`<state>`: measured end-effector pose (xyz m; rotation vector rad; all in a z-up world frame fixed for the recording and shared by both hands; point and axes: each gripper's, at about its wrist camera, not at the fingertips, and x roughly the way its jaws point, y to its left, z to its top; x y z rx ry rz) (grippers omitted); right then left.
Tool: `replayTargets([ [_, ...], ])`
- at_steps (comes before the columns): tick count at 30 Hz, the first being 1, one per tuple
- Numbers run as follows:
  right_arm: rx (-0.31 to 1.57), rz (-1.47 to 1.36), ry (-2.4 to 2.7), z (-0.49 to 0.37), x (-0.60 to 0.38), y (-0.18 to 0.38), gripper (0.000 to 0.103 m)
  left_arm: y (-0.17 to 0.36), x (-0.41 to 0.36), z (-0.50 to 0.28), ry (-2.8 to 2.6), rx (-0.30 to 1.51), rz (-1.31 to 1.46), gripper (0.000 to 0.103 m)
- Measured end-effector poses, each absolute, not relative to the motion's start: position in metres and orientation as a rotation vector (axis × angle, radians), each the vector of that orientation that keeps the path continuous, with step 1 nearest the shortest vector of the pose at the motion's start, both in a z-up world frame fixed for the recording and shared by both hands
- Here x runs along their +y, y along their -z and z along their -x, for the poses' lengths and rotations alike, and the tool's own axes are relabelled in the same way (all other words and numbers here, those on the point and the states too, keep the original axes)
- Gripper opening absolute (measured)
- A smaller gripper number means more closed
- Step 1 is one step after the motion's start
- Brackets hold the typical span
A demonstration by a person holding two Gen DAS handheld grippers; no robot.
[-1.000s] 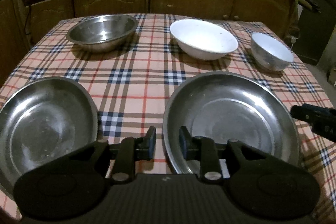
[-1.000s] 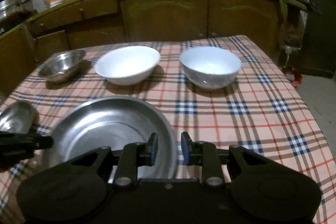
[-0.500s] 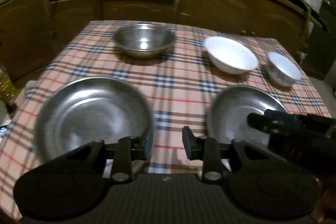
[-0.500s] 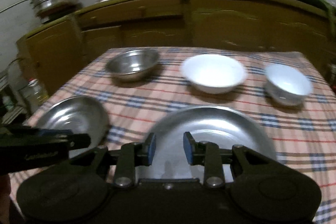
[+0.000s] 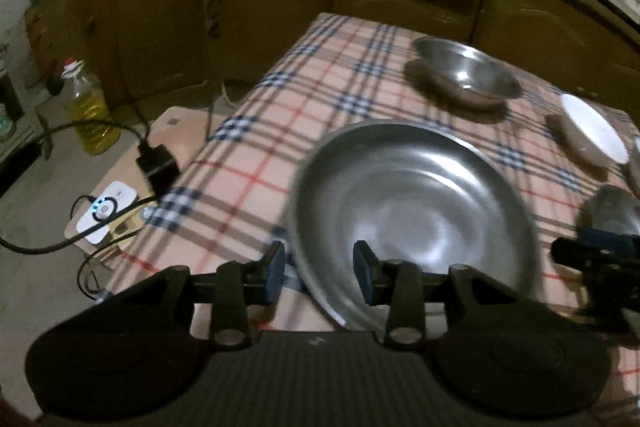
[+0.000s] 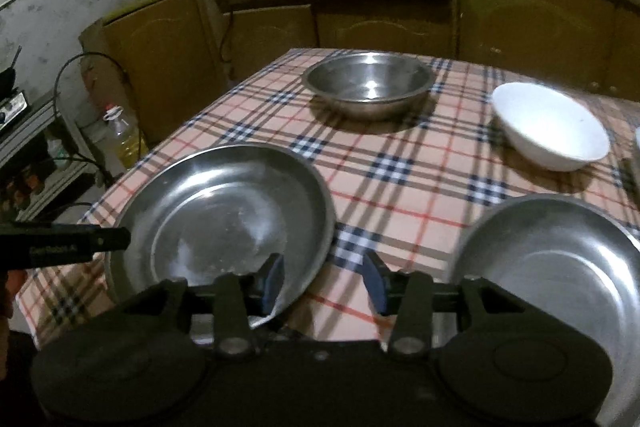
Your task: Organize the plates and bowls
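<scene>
On the plaid-covered table [image 5: 320, 87] lie two steel plates. My left gripper [image 5: 320, 275] hovers at the near left rim of the left steel plate [image 5: 416, 211]; its jaws are opening, the rim shows between them and the pads do not press it. My right gripper [image 6: 323, 283] is opening over the cloth between the left steel plate [image 6: 224, 219] and the right steel plate [image 6: 552, 267], its left finger by the left plate's rim, holding nothing. Farther back stand a steel bowl [image 6: 368, 83] and a white bowl [image 6: 552, 131].
The table's left edge drops to the floor, where an oil bottle [image 5: 90, 111] stands beside a low stool with a charger [image 5: 156, 167] and cables. Brown cabinets [image 6: 360, 23] ring the table's far side. A small bowl [image 6: 637, 141] shows at the right border.
Both views have swung left toward the left plate and the table's left edge. Both pairs of jaws stand wider apart than before.
</scene>
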<state>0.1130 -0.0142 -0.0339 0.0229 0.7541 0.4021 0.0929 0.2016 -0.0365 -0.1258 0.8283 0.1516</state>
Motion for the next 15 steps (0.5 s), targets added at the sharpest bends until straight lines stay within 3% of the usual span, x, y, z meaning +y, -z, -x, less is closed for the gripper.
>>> replayTargets([
  [6,0.777,-0.019,-0.393,-0.132,-0.002,0.045,0.061,0.049,0.220,-0.112,-0.118,0.854,0.133,0.041],
  [10,0.802,-0.047,-0.401,-0.143,0.005,0.051,0.061,0.050,0.220,-0.122,-0.073,0.848,0.114,0.036],
  [12,0.811,-0.052,-0.413,-0.146,0.009,0.054,0.054,0.051,0.219,-0.128,-0.057,0.853,0.104,0.023],
  [15,0.791,-0.035,-0.370,-0.146,0.010,0.055,0.034,0.051,0.218,-0.131,-0.066,0.848,0.082,0.018],
])
